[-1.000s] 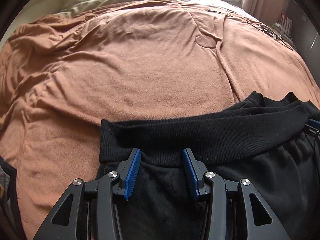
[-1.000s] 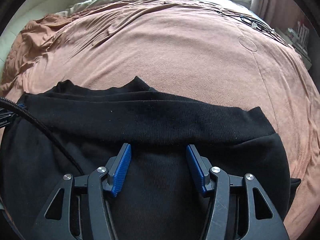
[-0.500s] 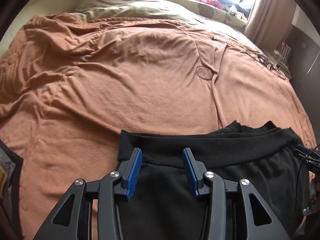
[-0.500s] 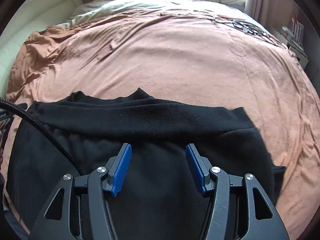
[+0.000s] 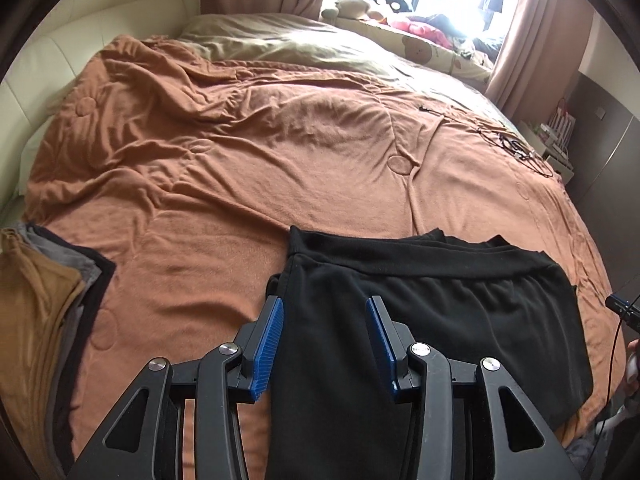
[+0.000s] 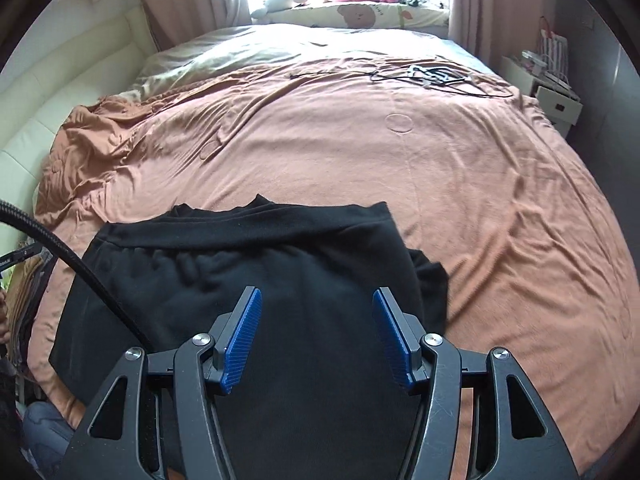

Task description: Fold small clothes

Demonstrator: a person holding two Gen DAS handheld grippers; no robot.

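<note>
1. Left gripper [image 5: 324,332]: jaws apart, empty, above the black garment [image 5: 432,312].
2. Right gripper [image 6: 316,330]: jaws apart, empty.
3. Garment lies folded just ahead on the orange blanket [image 5: 240,168]; folded stack [image 5: 36,304] left.
4. Next grip: probably pinch both corners evenly, keeping edges aligned.
5. No readable writing.

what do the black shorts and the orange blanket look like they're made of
Black shorts: likely a soft matte cotton knit, like sweatshirt fabric; the ribbed waistband and limp folds suggest it. Orange blanket: seemingly a soft, brushed, fleece-like cloth; it wrinkles loosely, has a faint nap and shows stitched circles. Exact fibres can't be told.
</note>
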